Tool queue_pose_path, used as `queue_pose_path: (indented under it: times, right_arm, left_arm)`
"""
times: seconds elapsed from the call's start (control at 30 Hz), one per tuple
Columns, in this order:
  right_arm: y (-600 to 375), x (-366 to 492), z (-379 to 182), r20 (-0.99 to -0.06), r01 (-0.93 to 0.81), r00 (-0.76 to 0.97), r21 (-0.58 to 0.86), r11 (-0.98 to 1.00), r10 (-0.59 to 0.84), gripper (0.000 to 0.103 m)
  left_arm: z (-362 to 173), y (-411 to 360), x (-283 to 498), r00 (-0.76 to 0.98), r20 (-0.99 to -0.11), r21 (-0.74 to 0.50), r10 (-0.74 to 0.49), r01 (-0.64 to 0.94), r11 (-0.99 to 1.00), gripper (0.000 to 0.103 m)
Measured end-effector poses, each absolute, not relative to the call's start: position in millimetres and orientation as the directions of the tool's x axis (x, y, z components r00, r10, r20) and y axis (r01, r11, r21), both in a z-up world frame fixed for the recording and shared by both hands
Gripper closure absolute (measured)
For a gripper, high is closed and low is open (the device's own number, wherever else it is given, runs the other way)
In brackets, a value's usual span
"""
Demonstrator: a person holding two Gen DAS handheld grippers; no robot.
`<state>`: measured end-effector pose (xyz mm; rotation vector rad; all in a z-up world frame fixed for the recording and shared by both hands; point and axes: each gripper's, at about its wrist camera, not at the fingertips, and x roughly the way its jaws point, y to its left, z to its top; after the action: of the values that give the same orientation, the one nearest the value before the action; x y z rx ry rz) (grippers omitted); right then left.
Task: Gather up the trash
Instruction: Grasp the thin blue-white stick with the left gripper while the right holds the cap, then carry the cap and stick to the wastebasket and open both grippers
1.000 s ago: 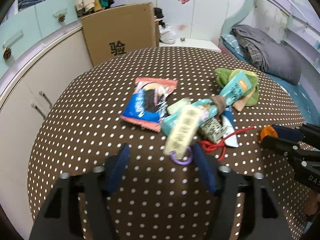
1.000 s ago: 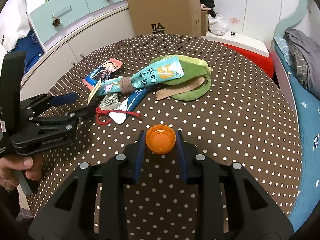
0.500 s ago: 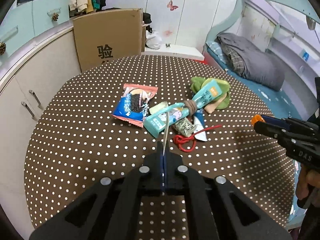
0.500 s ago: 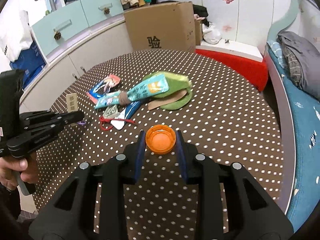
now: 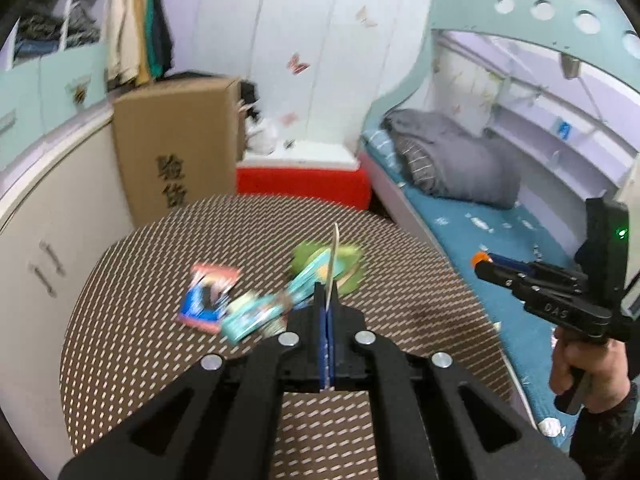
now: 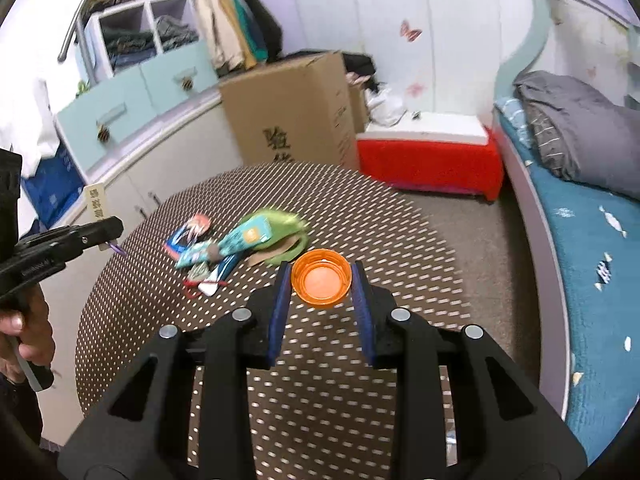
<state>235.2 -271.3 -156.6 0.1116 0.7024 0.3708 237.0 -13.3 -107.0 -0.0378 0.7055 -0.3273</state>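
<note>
The left tool [image 5: 328,312] has its two blue-padded fingers pressed together on a thin tag [image 5: 333,264] that stands up edge-on between them. The right tool [image 6: 320,300] grips an orange cap [image 6: 321,279] between its pads, the fingers a cap's width apart. Each tool is carried by a bare hand [image 5: 588,372] wrapped around its handle, and both are raised above the bench, level and pointing forward.
</note>
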Motion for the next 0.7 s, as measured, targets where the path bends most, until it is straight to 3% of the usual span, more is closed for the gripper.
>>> queue_pose_path:
  times: [0.4, 0.7]
  right_arm:
    - [-401, 194, -117, -0.511, -0.085, 0.832, 0.263, 0.961, 0.214, 0.073]
    - [-491, 178, -139, -0.533, 0.11, 0.842, 0.333, 0.937, 0.09, 0.073]
  left_arm:
    - [-64, -141, 253, 0.637, -0.561, -0.156, -0.529, 0.547, 0.823, 0.102]
    - [-77, -246, 276, 0.487, -0.592, -0.218, -0.642, 0.67, 0.709, 0.102]
